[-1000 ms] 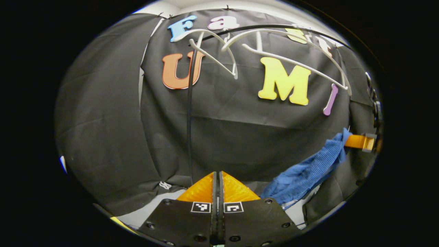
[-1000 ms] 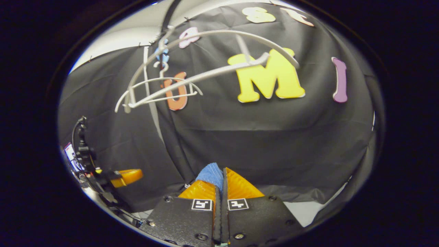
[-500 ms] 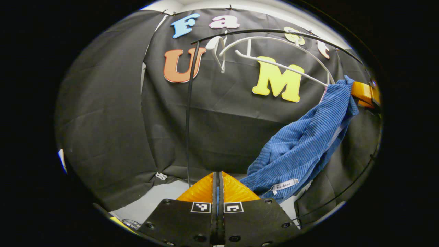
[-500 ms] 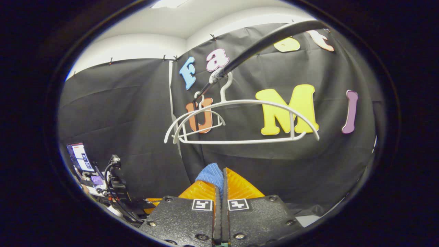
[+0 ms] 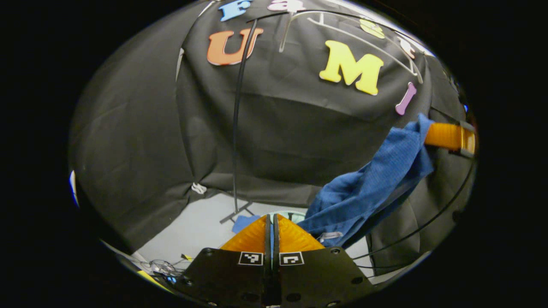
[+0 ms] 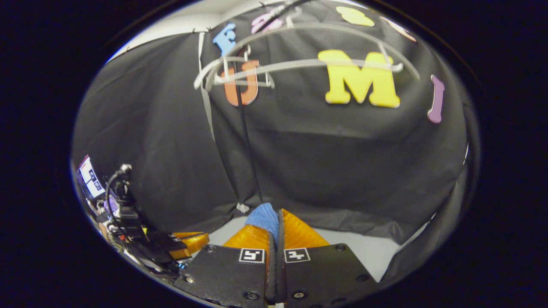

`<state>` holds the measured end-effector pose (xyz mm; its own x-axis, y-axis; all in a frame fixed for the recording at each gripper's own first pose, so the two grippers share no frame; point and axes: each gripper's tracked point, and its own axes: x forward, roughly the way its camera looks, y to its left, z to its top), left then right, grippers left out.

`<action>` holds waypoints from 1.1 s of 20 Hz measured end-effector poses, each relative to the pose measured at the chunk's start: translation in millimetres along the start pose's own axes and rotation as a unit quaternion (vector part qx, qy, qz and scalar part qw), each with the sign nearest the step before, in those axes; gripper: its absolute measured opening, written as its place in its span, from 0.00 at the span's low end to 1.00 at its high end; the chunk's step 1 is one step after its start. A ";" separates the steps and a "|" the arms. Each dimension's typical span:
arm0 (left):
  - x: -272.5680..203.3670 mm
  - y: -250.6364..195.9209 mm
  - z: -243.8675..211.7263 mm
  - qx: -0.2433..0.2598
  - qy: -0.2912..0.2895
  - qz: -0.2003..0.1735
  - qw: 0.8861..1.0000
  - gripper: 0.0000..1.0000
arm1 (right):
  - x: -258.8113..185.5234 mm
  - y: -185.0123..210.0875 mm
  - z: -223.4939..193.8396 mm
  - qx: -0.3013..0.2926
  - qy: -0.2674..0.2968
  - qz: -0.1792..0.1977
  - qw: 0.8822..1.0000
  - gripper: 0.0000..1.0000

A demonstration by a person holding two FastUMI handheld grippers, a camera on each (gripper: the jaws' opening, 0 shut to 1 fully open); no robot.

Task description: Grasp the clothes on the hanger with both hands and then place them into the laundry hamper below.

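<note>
Left gripper [image 5: 270, 222] low in the left gripper view, fingers pressed together with barely a slit between them, and a thin strip of blue shows in that slit, though whether it has a real grip on the cloth I cannot tell. Just to its right hangs the blue ribbed cloth garment [image 5: 371, 184], stretched in a sagging diagonal from beside those fingertips up to the right gripper [image 5: 432, 136], which has the garment's upper corner. In the right gripper view the right gripper's [image 6: 276, 222] fingers are clamped close, with a ribbed blue fold [image 6: 263, 217] bulging out between them, so that corner is held firmly. Overhead, the white plastic clothes hangers [image 6: 299, 55] dangle bare near the top of the view, well apart from the garment. A thin black upright pole [image 5: 236, 124] runs down to the pale grey floor [image 5: 201, 222]. A small patch of blue and pale green [image 5: 248, 220] sits just beyond the left fingertips, too hidden to identify. The left gripper [image 6: 188, 241] appears low at the left in the right gripper view.
</note>
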<state>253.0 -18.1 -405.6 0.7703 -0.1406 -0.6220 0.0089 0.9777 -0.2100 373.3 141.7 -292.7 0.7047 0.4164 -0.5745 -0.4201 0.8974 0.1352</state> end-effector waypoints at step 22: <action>48.1 13.3 -112.4 0.015 0.170 0.039 0.984 0.97 | 62.9 -57.1 -153.6 0.054 0.208 -0.132 0.968 0.75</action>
<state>218.5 -29.4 -523.1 0.5108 -0.1031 -0.8535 -0.0189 0.9912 -0.1311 353.8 94.2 -460.6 0.4781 0.0959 -0.8731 -0.1798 0.9837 0.0096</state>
